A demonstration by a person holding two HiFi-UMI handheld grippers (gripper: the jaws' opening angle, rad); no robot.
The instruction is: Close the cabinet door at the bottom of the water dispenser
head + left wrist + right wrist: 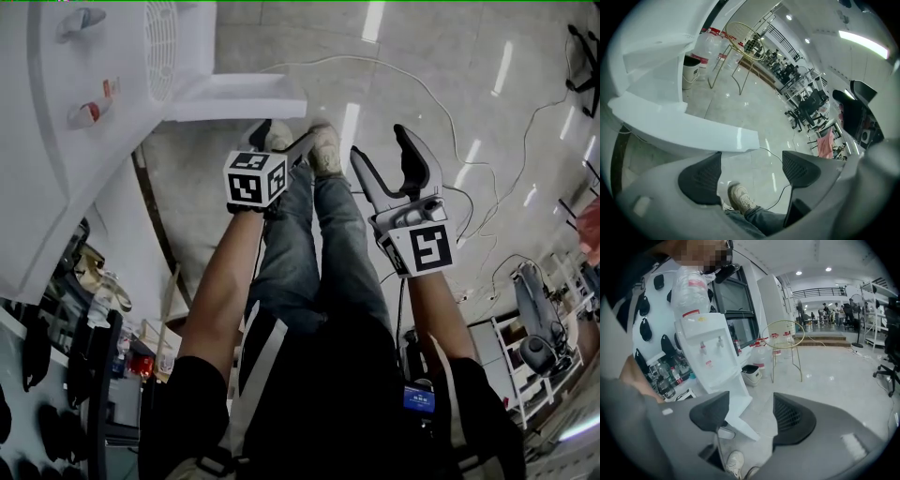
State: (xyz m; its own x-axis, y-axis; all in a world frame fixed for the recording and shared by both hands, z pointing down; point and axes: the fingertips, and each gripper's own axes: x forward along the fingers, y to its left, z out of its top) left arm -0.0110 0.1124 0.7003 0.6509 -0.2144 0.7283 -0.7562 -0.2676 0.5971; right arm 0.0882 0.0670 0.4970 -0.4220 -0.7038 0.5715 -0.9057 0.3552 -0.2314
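The white water dispenser point(66, 141) stands at the upper left of the head view, its two taps showing. Its bottom cabinet door point(234, 96) hangs open, swung out over the floor. My left gripper point(286, 139) is open and empty just below the door's outer edge, apart from it. In the left gripper view the door point(684, 126) lies right above my left gripper point(750, 173). My right gripper point(384, 155) is open and empty, further right over the floor. The right gripper view shows the dispenser point(705, 357) and its open door point(740, 413) beyond my right gripper point(750, 416).
The person's legs and a light shoe point(325, 150) stand below the door. A white cable point(450, 122) runs across the glossy floor. A gold wire stool point(785, 348), water bottles and a small bin point(751, 373) stand beside the dispenser. Shelving point(525, 347) is at the right.
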